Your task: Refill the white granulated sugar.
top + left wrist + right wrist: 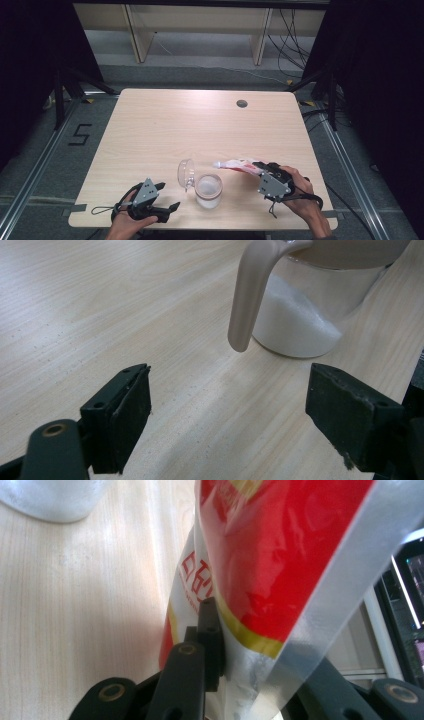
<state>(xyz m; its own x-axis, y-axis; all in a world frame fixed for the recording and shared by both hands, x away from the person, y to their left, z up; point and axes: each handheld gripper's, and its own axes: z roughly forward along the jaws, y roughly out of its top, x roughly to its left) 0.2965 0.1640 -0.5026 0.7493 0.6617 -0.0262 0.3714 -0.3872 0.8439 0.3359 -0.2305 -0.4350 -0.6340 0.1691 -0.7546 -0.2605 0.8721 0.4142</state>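
I see bare table [165, 125] across the far half and left; only the jar [208, 190] and its open lid [185, 173] block the near middle.

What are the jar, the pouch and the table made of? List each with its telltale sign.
Jar: apparently clear glass or hard plastic; the white powder shows through its wall.
Pouch: thin glossy plastic film, red print with a clear crinkled edge that catches the light.
Table: pale wood-look top, probably matte laminate; fine straight grain lines.

A red-and-white plastic pouch [239, 165] with a clear sealed edge lay nearly level above the surface, just right of an open glass jar [208, 190] holding white powder.
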